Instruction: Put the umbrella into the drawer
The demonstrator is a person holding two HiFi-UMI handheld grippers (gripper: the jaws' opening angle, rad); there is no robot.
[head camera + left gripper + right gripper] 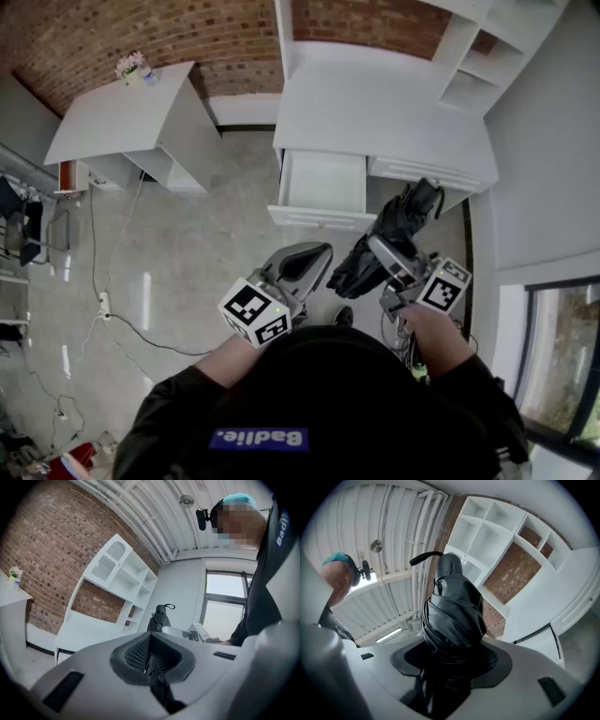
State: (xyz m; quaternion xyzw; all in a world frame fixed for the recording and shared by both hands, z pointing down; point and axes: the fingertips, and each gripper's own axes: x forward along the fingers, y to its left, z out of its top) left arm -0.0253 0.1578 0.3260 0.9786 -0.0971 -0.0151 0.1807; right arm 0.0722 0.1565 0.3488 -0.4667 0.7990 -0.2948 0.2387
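My right gripper is shut on a black folded umbrella, which points up and away towards the white cabinet. In the right gripper view the umbrella fills the space between the jaws, its handle and strap at the far end. The drawer stands pulled out of the white cabinet, with nothing visible inside, just ahead and left of the umbrella. My left gripper is shut with nothing in it, held beside the right one; from its own view the umbrella shows beyond its jaws.
The white cabinet top carries an open shelf unit. A second drawer front at the right is closed. A white table with a small flower pot stands at the left. Cables lie on the floor.
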